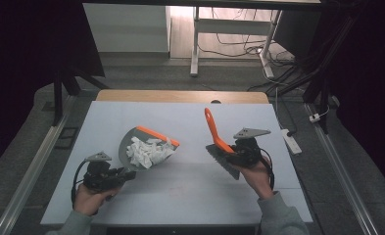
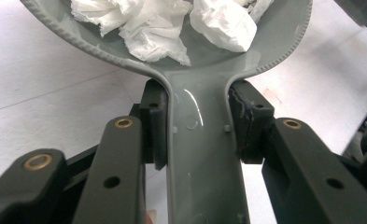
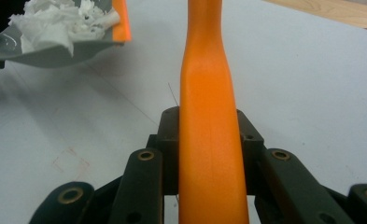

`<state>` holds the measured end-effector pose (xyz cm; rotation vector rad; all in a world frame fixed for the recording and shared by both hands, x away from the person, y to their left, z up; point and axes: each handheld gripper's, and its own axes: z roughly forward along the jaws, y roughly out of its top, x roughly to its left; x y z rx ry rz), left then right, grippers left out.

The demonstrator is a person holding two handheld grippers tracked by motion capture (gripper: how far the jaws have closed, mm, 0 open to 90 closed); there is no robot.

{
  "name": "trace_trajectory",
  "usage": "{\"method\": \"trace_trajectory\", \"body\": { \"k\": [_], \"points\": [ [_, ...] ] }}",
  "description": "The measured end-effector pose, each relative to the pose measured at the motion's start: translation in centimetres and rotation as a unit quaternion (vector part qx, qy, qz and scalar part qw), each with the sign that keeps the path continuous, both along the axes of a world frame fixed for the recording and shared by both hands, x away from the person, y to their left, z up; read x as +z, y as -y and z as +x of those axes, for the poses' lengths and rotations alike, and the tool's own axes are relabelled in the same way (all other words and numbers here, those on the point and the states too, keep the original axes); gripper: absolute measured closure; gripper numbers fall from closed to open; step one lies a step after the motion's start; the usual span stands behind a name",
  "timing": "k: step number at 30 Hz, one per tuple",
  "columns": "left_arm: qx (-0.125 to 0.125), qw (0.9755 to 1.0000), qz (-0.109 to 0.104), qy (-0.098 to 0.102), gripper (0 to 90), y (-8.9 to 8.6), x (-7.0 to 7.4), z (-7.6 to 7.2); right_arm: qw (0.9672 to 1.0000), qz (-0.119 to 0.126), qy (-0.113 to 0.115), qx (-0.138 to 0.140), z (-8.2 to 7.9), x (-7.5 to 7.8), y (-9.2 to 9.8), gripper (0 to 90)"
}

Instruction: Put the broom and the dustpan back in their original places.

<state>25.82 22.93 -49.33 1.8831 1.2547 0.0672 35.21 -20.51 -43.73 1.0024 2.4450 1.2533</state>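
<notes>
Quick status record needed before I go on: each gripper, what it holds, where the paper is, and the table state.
left gripper: shut on the dustpan's grey handle, a jaw on each side
dustpan: grey with an orange front lip, pan angled away from the person
crumpled paper: white wads piled inside the dustpan
right gripper: shut on the brush's orange handle
brush: handle points up and away, dark bristles toward the person
table: white surface, no loose paper seen on it
</notes>
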Motion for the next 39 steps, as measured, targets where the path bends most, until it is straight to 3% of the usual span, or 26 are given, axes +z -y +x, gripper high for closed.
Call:
{"method": "trace_trajectory", "body": {
  "k": [11, 21, 28, 35, 39],
  "points": [
    [0.064, 0.9979, 0.004, -0.01, 61.3, -1.4, -0.7, 0.1, 0.9998, 0.007, -0.018, -0.006, -0.3, -0.7, 1.1, 70.3],
    [0.113, 0.9933, 0.005, -0.023, 61.2, -2.1, -1.8, 0.5, 0.9991, 0.015, -0.037, -0.014, -1.2, -1.3, 2.0, 70.3],
    [0.131, 0.9906, 0.013, -0.035, 61.3, -2.4, -2.3, 0.8, 0.9987, 0.016, -0.044, -0.019, -1.4, -1.6, 2.5, 70.3],
    [0.162, 0.9856, 0.02, -0.046, 61.2, -2.5, -2.7, 1.0, 0.9983, 0.016, -0.051, -0.023, -1.4, -2.0, 2.9, 70.3],
    [0.171, 0.9839, 0.018, -0.048, 61.2, -2.7, -2.9, 1.0, 0.9979, 0.015, -0.058, -0.026, -1.3, -2.3, 3.1, 70.3]
  ]
}}
